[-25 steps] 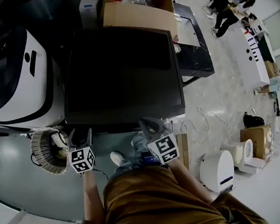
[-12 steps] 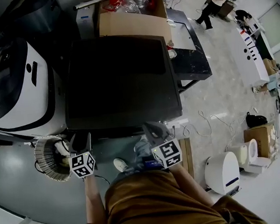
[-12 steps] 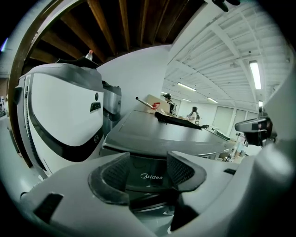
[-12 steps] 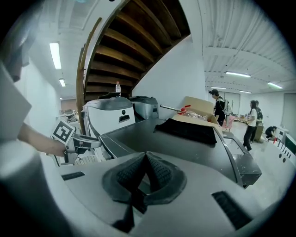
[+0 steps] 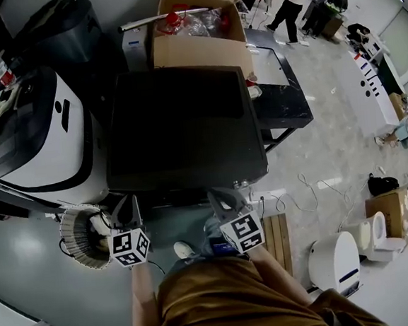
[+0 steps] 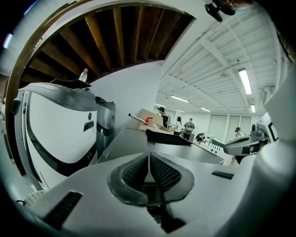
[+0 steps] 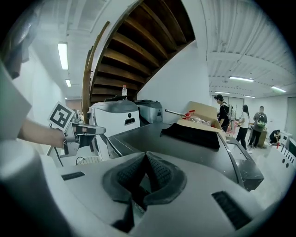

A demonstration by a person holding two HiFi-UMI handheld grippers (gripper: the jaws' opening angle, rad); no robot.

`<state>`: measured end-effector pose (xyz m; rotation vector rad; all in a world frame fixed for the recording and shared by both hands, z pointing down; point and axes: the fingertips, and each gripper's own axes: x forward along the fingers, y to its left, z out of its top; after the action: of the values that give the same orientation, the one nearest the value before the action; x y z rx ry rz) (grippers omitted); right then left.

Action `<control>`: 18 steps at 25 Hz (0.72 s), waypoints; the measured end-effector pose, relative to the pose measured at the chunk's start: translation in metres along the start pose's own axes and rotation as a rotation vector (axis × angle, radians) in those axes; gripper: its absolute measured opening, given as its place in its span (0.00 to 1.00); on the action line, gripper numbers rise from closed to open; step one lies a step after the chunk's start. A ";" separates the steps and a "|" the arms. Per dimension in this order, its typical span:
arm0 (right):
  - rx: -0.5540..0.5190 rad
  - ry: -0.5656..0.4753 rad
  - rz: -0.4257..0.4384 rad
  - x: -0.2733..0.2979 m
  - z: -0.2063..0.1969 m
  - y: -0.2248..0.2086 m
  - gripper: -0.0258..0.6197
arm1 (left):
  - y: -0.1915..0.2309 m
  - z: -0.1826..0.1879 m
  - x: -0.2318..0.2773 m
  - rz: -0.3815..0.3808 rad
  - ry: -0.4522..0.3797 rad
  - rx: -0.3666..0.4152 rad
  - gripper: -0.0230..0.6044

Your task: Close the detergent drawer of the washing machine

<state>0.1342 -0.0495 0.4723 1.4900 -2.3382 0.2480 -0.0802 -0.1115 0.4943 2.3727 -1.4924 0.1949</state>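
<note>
I hold both grippers side by side just short of the near edge of the washing machine (image 5: 183,125), whose dark flat top fills the middle of the head view. From above, the machine's front face is hidden under that edge, so I cannot make out the detergent drawer. Neither gripper view shows it either: both look across the top toward the cardboard box (image 5: 201,49) behind.

The left gripper (image 5: 126,204) has just been closing its jaws. In its own view the ribbed pads are pressed together with nothing between them. The right gripper (image 5: 217,194) is clenched and empty too.

Only the gripper views show the underside of the wooden stair (image 7: 138,51) and the bottle (image 6: 83,74) standing on the white machine (image 5: 45,137) to the left.
</note>
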 end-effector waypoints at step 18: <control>-0.044 -0.009 -0.002 -0.024 0.005 0.031 0.06 | -0.033 0.015 -0.042 -0.041 -0.038 0.066 0.09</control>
<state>0.1142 -0.0175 0.4599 1.4761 -2.3335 0.1883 -0.0702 -0.0682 0.4615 2.4700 -1.4747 0.1934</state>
